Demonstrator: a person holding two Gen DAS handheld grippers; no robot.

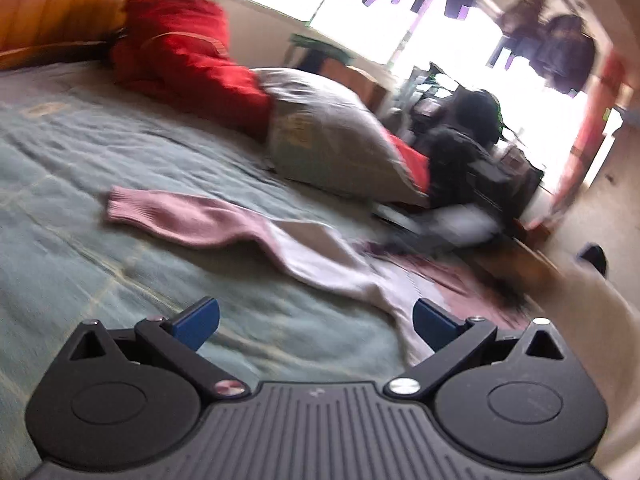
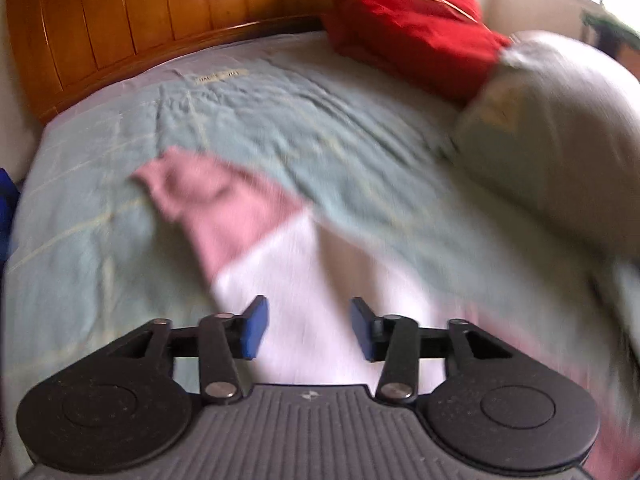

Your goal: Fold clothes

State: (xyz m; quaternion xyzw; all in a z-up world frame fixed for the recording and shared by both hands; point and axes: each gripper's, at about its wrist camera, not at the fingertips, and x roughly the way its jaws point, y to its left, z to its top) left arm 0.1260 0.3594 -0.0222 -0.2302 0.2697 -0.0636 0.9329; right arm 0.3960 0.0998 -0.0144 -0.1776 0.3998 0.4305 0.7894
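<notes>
A pink and white garment (image 1: 248, 232) lies spread on the pale green bedspread (image 1: 80, 160), a pink sleeve reaching left. My left gripper (image 1: 316, 324) hovers above the bed near the garment's near edge, its blue pads wide apart with nothing between them. In the right wrist view the same garment (image 2: 240, 216) shows a pink sleeve and a white body. My right gripper (image 2: 308, 328) stands over the white part, jaws apart, and no cloth is pinched between its pads. Both pictures are blurred.
A red cushion (image 1: 180, 48) and a grey-green pillow (image 1: 328, 132) lie along the bed's far side, also seen as red cushion (image 2: 408, 20) and pillow (image 2: 560, 140). A wooden headboard (image 2: 140, 20) closes the top. Dark bags (image 1: 472, 152) and hanging clothes stand by the bright window.
</notes>
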